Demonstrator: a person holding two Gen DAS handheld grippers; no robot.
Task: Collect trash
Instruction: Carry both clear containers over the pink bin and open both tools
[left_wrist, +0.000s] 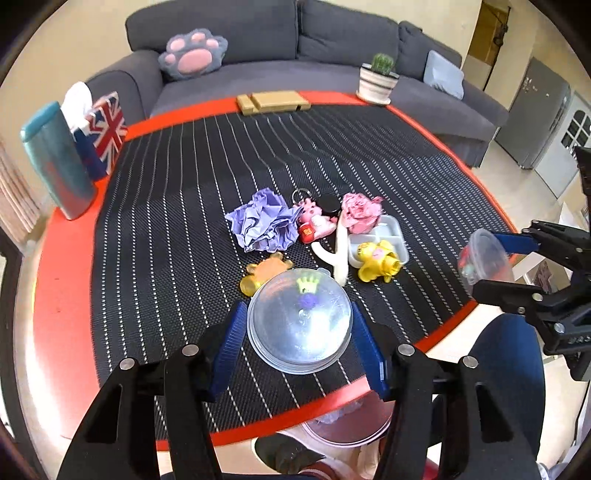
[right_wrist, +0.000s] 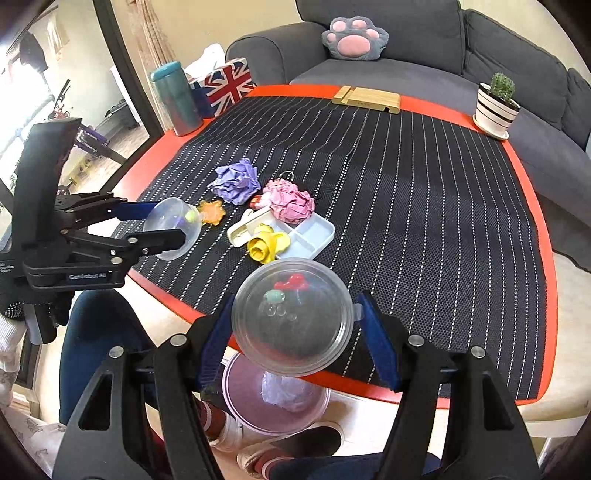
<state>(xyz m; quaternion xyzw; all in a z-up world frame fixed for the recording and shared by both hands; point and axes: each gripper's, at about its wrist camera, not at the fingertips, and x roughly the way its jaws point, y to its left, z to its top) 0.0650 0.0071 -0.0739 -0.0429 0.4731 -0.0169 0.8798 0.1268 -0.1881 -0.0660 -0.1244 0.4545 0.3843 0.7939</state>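
My left gripper (left_wrist: 299, 328) is shut on a clear plastic capsule (left_wrist: 300, 320) with a small purple and green toy inside, held over the table's near edge; it also shows in the right wrist view (right_wrist: 173, 229). My right gripper (right_wrist: 293, 325) is shut on a second clear capsule (right_wrist: 293, 315) with red and green bits inside, above the table's front edge; it shows in the left wrist view (left_wrist: 484, 260). A crumpled purple paper (left_wrist: 264, 221) and a crumpled pink paper (left_wrist: 360, 212) lie mid-table. A pink-rimmed trash bin (right_wrist: 275, 397) with a purple wad stands on the floor below.
Among the papers lie a pink keychain toy (left_wrist: 314, 219), an orange toy (left_wrist: 264, 275), a yellow toy (left_wrist: 376, 260), a white Y-shaped piece (left_wrist: 338, 254) and a white divided tray (left_wrist: 393, 230). A teal tumbler (left_wrist: 55, 158), flag tissue box (left_wrist: 105, 134), wooden stand (left_wrist: 273, 101) and cactus pot (left_wrist: 378, 79) line the table's edges.
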